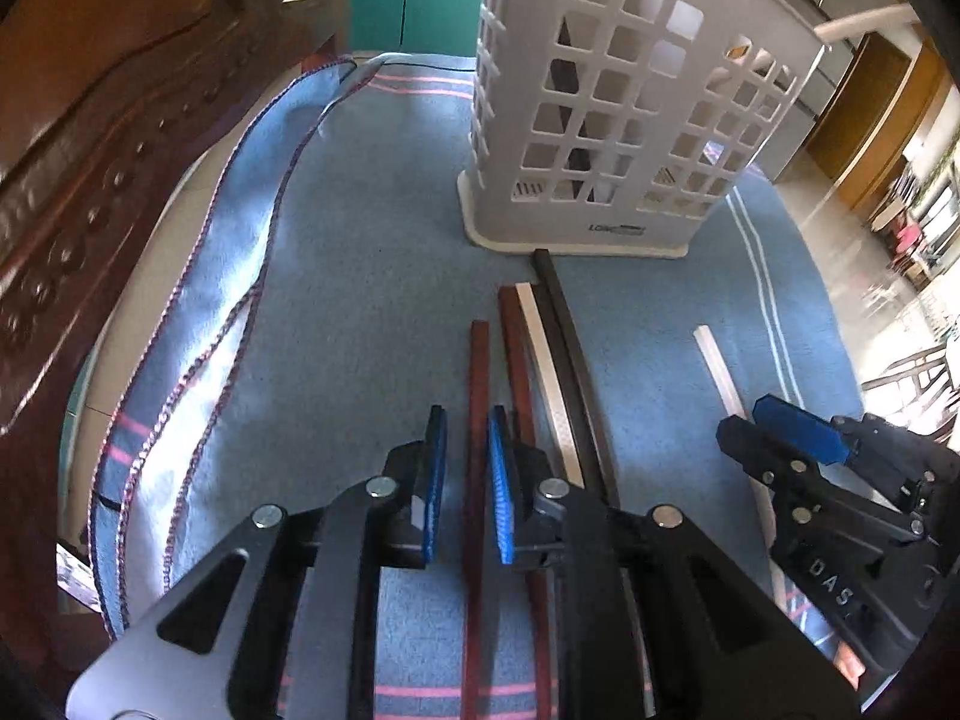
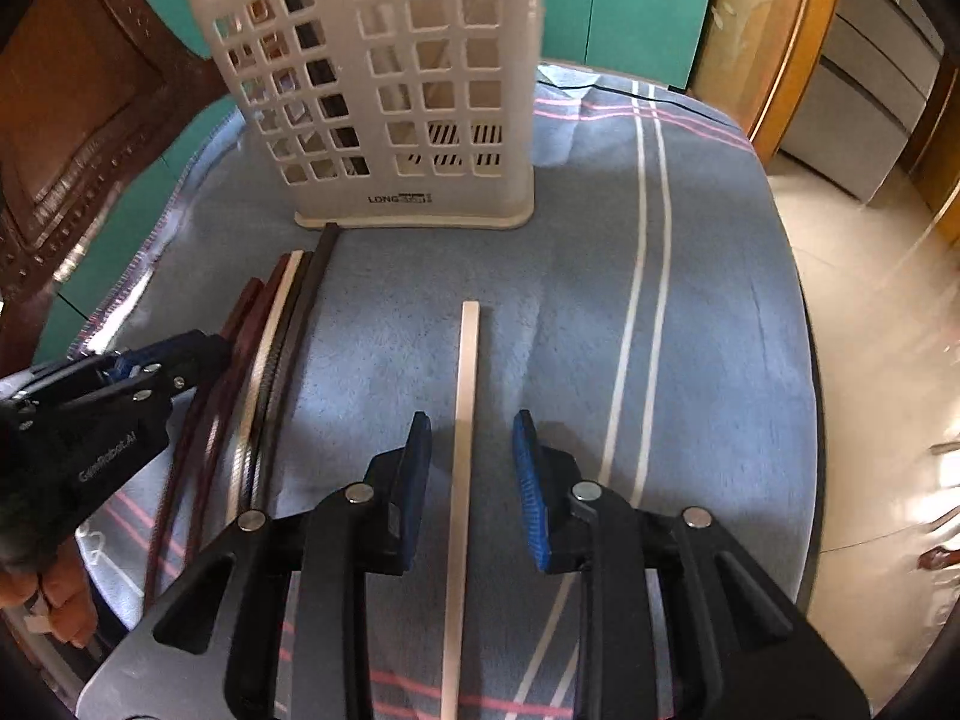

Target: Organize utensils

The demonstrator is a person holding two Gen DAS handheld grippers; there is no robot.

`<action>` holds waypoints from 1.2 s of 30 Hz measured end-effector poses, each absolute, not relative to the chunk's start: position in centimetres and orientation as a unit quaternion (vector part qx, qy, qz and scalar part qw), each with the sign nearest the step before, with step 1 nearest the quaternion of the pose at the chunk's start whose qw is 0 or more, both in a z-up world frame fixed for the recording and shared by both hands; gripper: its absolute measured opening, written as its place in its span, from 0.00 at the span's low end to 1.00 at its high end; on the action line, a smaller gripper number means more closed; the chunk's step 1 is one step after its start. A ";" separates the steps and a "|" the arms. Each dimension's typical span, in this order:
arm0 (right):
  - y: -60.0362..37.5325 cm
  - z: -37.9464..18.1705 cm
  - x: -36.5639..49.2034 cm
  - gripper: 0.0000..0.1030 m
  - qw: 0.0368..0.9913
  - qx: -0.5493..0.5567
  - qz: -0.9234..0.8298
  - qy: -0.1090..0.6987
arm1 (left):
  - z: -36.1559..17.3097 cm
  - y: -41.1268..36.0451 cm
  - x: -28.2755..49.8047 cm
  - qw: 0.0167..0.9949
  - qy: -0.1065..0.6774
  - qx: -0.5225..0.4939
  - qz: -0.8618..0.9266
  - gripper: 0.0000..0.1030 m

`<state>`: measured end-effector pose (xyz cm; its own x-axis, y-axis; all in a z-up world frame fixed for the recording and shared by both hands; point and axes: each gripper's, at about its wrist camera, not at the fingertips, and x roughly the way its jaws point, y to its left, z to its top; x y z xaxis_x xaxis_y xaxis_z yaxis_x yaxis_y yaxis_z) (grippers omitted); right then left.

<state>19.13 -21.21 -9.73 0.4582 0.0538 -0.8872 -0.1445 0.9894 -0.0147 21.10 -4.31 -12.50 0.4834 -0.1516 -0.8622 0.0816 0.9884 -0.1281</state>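
Several chopsticks lie side by side on a blue towel (image 1: 360, 270) in front of a pale perforated utensil basket (image 1: 606, 120) (image 2: 384, 90). My left gripper (image 1: 468, 480) is open by a narrow gap around a red-brown chopstick (image 1: 478, 372), which lies on the towel with a slit of room at the left pad. To its right lie another red-brown stick (image 1: 516, 348), a cream stick (image 1: 543, 360) and a dark stick (image 1: 564, 330). My right gripper (image 2: 471, 468) stands open over a lone cream chopstick (image 2: 468, 360), clear of both pads.
A carved wooden chair back (image 1: 90, 150) rises at the towel's left edge. The towel's right edge drops to tiled floor (image 2: 870, 360). Something dark stands inside the basket. A hand (image 2: 54, 600) holds the left gripper (image 2: 180, 354).
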 end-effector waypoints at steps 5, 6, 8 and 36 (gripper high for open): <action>-20.3 -10.0 19.9 0.27 0.850 -0.058 0.052 0.520 | -12.5 -4.7 21.3 0.861 0.504 -0.034 -0.055 0.15; -20.2 -10.0 20.0 0.27 0.850 -0.061 0.052 0.520 | -12.5 -4.7 21.1 0.861 0.504 -0.034 -0.053 0.15; -20.0 -10.1 20.2 0.27 0.850 -0.065 0.053 0.520 | -12.4 -4.8 21.0 0.861 0.505 -0.032 -0.051 0.15; -25.0 7.8 12.5 0.06 0.932 0.064 0.137 0.330 | 8.0 1.2 10.3 0.961 0.203 -0.160 -0.098 0.07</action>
